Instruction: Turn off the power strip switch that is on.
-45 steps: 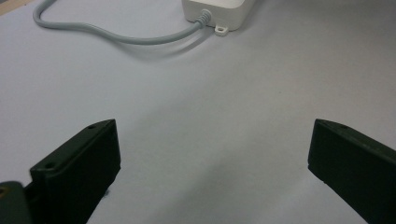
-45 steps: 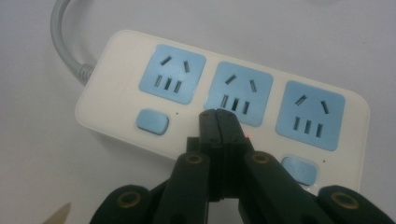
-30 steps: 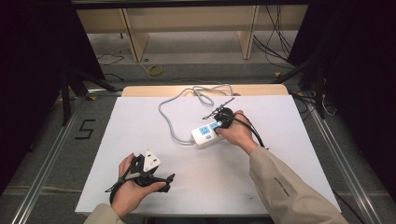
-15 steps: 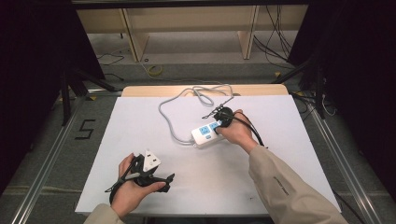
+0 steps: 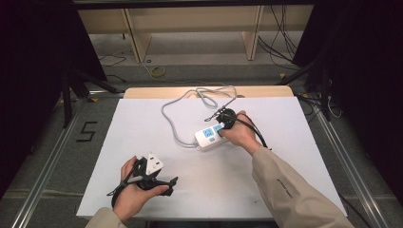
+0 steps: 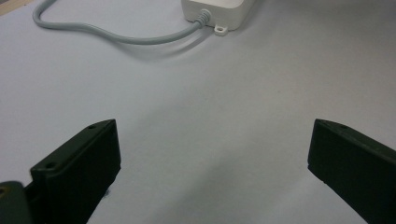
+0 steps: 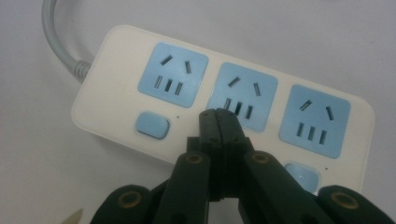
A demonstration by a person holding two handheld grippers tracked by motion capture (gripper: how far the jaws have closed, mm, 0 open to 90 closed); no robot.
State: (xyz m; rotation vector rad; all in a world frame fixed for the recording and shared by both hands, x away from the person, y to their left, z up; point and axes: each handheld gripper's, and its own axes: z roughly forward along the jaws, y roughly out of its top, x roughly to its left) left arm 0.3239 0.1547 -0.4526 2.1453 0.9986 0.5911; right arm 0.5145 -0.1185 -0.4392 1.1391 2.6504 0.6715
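Power strip [image 7: 224, 100] under pinched-together right gripper [image 7: 218, 114]; left gripper [image 6: 212, 154] spread wide

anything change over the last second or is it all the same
Nothing visibly changed. The right gripper stays shut over the power strip, its closed jaws above the middle socket, and the left gripper stays open near the front of the table. The grey cable lies in the same loop.

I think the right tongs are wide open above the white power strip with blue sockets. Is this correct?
Not quite: the right tongs are shut, jaws pressed together, as the right gripper view shows. They are above the white power strip with blue sockets, near its middle socket.
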